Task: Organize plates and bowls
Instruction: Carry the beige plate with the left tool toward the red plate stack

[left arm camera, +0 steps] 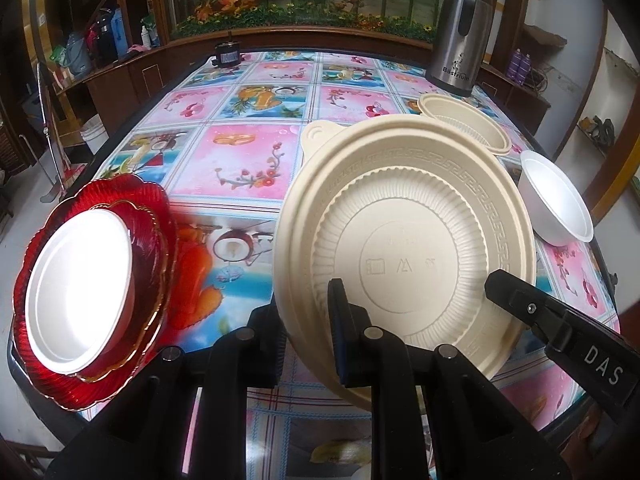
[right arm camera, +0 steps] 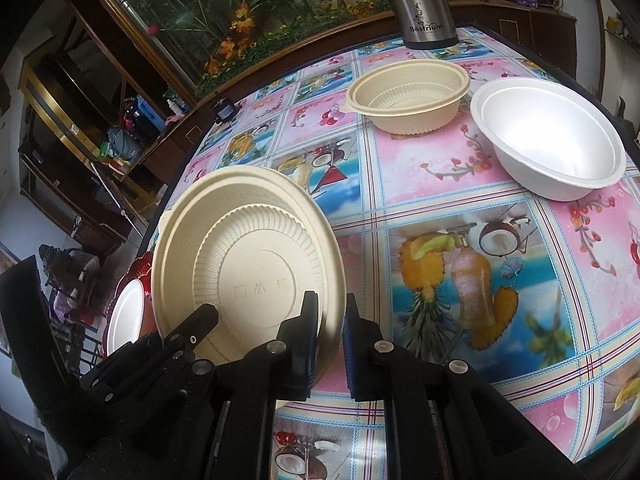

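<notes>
Glossy fruit-print oilcloth covers the table (right arm camera: 460, 208). Above its near edge, tilted, hangs the beige ribbed plate (left arm camera: 404, 248), clamped at its near rim by both the left gripper (left arm camera: 308, 328) and right gripper (right arm camera: 330, 332). Left lies a red glass plate (left arm camera: 156, 216) holding a white dish (left arm camera: 80, 288); right stand a white bowl (right arm camera: 552, 140) and beige bowl (right arm camera: 408, 92).
</notes>
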